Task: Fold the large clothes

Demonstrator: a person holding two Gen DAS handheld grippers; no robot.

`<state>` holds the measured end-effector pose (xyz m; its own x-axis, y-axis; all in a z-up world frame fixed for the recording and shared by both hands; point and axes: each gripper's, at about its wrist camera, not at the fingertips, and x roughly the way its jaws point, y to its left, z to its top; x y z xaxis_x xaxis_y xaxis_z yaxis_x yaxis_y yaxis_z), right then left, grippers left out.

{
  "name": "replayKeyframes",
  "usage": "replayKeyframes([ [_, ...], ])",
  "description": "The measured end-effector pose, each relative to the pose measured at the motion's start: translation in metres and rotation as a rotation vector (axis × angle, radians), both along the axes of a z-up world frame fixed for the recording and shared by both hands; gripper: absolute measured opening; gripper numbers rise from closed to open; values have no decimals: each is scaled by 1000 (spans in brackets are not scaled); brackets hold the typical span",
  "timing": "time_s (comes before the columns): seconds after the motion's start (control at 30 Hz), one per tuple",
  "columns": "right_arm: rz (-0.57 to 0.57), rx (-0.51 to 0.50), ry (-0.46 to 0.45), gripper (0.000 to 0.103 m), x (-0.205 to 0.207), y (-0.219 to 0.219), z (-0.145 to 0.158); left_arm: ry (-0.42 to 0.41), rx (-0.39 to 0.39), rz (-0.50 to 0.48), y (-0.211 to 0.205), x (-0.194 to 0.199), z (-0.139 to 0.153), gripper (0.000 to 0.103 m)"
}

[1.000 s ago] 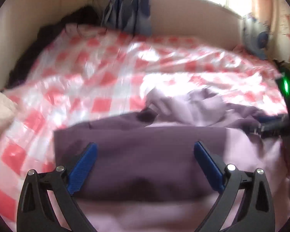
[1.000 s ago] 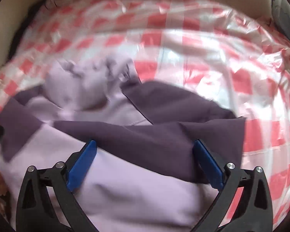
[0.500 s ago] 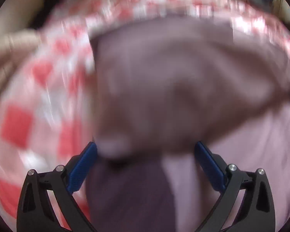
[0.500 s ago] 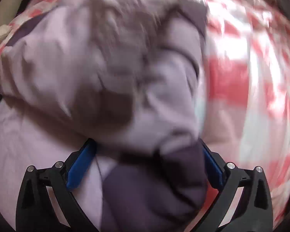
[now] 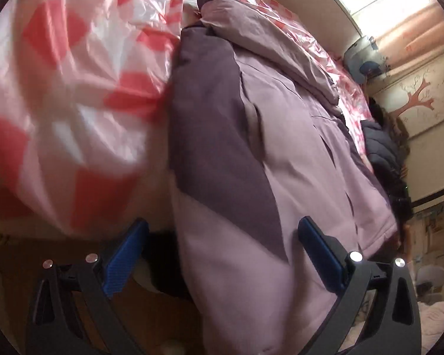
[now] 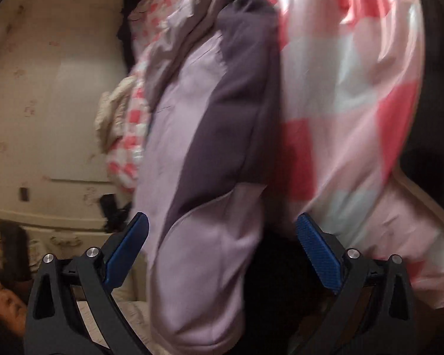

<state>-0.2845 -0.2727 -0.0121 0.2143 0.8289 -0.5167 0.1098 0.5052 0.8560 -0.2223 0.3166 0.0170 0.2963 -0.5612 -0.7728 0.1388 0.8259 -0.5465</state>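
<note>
Two tones are showing on the garment (image 5: 281, 153), pale lilac panels with a dark purple band running along one side; it is lying bunched lengthwise on the red-and-white checked plastic sheet (image 5: 74, 74) covering the bed, and its near end is hanging over the bed edge toward both cameras; in the right wrist view the same garment (image 6: 198, 251) is drooping between the blue pads, rounded lilac fold lowest, dark band (image 6: 231, 112) above it; the left gripper (image 5: 222, 254) is sitting with its jaws spread wide, cloth passing through the gap, contact with either pad not resolvable; the right gripper (image 6: 222, 248) is likewise standing wide apart, fabric lying nearer its left-hand pad (image 6: 127, 248), touching or not I cannot tell; both views are tilting strongly, and the sheet is blurring near the lens; outward, a cream fluffy item (image 6: 115, 112) is resting at the far edge of the sheet beside a beige wall (image 6: 50, 88); in the left wrist view a dark heap (image 5: 381, 145) is lying past the garment's far side, with a bright window (image 5: 399, 3) and a tree decal (image 5: 417, 94) on the wall beyond.
</note>
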Motion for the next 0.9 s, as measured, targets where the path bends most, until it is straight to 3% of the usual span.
replayKeyframes([
  [0.1, 56, 52, 7, 97, -2, 16, -7, -51, -19, -83, -25, -17, 9, 97],
  [0.2, 70, 63, 11, 97, -6, 28, -14, -145, 96, -155, -49, -29, 21, 97],
  [0.3, 53, 7, 8, 97, -9, 36, -28, -196, 202, -150, -58, -28, 25, 97],
  [0.4, -5, 35, -32, 97, -20, 37, -35, -274, 336, -179, -75, -36, 29, 97],
  [0.43, -14, 38, -38, 97, -22, 39, -37, -285, 348, -192, -75, -38, 30, 97],
  [0.47, -27, 40, -40, 97, -23, 41, -37, -282, 320, -203, -70, -38, 33, 97],
  [0.53, -46, 60, -63, 97, -28, 40, -32, -212, 121, -235, -49, -33, 29, 97],
  [0.63, -83, 164, -143, 97, -30, 31, -15, -100, -198, -162, 6, -21, 10, 97],
  [0.7, -54, 136, -131, 97, -28, 35, -10, -50, -278, -84, 29, -16, -5, 97],
  [0.77, -2, 120, -57, 97, -23, 39, -18, -31, -319, -81, 37, -16, -15, 97],
  [0.87, 21, 102, -60, 97, -15, 39, -16, -24, -385, -111, 27, -18, -22, 97],
  [0.9, 26, 95, -68, 97, -13, 44, -15, -51, -407, -114, 23, -20, -19, 89],
])
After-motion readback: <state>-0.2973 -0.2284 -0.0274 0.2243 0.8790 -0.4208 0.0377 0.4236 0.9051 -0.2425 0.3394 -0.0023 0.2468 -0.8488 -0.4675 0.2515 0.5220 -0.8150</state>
